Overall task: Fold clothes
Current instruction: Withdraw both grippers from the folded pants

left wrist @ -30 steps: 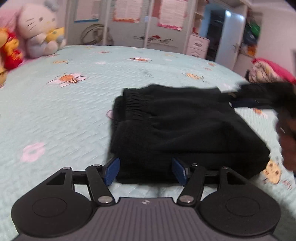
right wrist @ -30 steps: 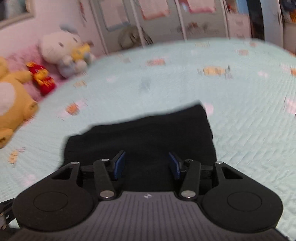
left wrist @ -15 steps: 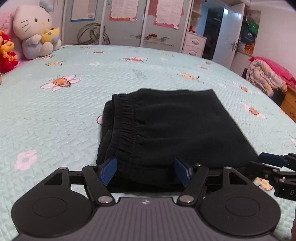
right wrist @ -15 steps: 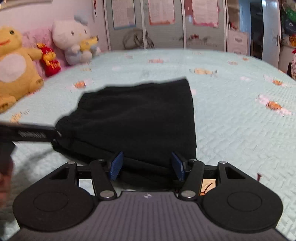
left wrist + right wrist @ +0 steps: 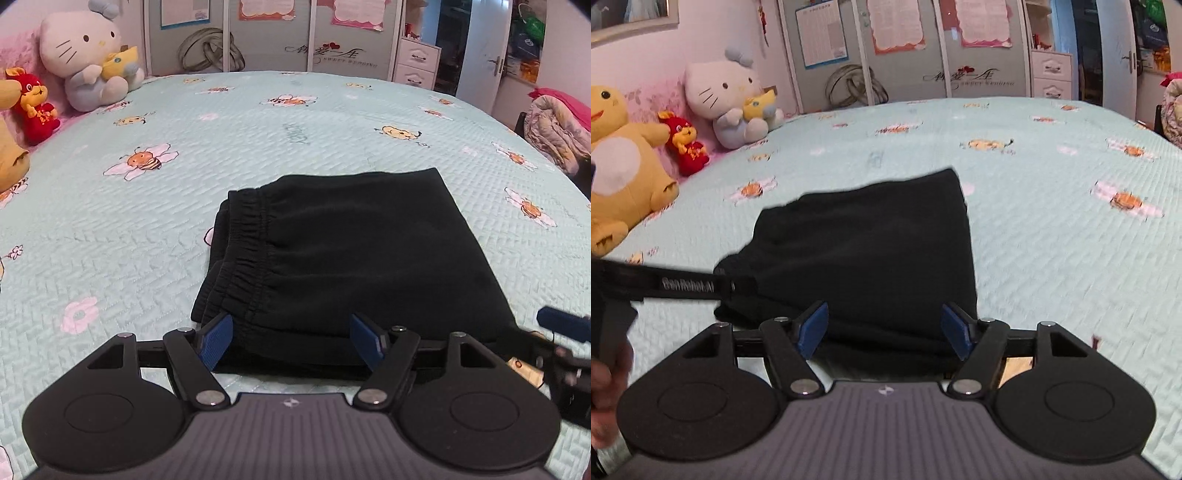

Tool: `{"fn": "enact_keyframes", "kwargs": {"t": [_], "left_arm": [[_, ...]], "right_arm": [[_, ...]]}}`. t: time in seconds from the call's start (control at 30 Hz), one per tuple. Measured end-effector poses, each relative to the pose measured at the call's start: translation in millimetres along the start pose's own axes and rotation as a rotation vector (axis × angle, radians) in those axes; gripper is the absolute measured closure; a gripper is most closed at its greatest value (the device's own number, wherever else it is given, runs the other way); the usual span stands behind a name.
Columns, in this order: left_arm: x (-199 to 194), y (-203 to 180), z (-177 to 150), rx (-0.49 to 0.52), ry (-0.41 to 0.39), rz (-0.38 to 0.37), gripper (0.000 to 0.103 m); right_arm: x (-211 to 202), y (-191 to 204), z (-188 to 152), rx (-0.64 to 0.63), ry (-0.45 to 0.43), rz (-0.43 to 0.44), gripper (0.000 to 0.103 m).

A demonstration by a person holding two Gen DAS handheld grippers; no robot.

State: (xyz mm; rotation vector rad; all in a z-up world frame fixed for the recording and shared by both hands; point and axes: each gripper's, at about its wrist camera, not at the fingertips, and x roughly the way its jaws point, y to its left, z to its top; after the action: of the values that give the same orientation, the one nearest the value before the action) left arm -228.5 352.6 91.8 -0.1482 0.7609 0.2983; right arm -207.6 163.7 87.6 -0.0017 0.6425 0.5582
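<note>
Both tongs stand wide open with nothing between their blue pads: the left tongs [image 5: 291, 341] and the right tongs [image 5: 884, 332] each hover low at the near edge of the folded black trousers [image 5: 351, 258], pads apart on either side of the fabric's front hem without visibly pinching it. Those trousers lie flat in a squarish stack on the bed [image 5: 110, 229], which is covered by a pale mint quilted spread printed with bees and flowers. From left to right along the far side of the room sit a yellow plush [image 5: 620, 177], a small red plush [image 5: 33, 105] and a white cat plush [image 5: 88, 59] against a pink headboard, then grey wardrobe doors [image 5: 269, 40] with paper sheets pinned on them, a white drawer unit [image 5: 417, 64], an open doorway, and a heap of bedding [image 5: 554, 129] at the right edge. The left wrist view shows the gathered elastic waistband [image 5: 247, 258] on the left side of the stack, with layered edges beneath it, and one blue pad of the right tongs poking in at the lower right, just beside the trousers' near right corner. The right wrist view, slightly blurred, shows instead the left tool's black body reaching in from the left to the trousers' near left corner, with the person's hand [image 5: 605, 387] gripping its handle at the frame's lower left.
</note>
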Motion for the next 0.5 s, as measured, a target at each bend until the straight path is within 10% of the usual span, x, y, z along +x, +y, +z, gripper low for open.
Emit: {"fn": "enact_keyframes", "kwargs": {"t": [0.3,0.5], "left_arm": [[-4,-15,-1,0.056,0.057,0.073,0.023],[-39,-33,0,0.066,0.042,0.099,0.022]], "right_arm": [[42,-13,-8,0.092,0.163,-0.060,0.034],[-7,-18,-10,0.155,0.081,-0.043,0.034]]}}
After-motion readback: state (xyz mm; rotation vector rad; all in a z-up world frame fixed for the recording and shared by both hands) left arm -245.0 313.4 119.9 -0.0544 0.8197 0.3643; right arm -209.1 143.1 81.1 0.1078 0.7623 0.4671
